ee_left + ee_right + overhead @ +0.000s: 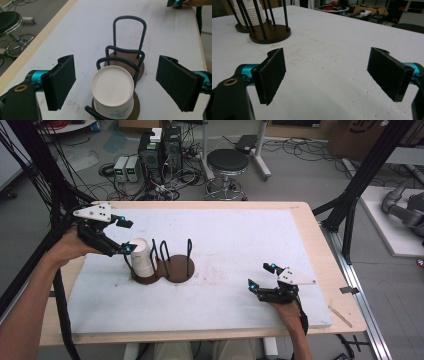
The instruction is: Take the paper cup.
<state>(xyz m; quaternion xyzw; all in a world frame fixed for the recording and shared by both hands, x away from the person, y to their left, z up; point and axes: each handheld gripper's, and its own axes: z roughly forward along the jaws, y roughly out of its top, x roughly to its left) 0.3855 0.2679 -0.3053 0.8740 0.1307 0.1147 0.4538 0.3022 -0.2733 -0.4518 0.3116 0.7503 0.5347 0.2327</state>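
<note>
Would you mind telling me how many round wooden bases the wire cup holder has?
2: the near-left base carries the white cup stack; the empty base adjoins it on the right. The left gripper hovers open beside the stack.

A: Item one?
B: White paper cup (112, 91), upside down on the wire rack (128, 32), front brown base.
A: Gripper?
B: Left gripper (119, 82), jaws wide apart, flanking the cup, not touching. White table (82, 30) beneath.

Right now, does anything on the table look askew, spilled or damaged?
Nothing serious. The paper cup stack sits upside down in one bay of the wire holder, upright and intact; the other bay is bare. The white table cover shows faint brown smudges near the holder's base. Nothing is spilled.
</note>
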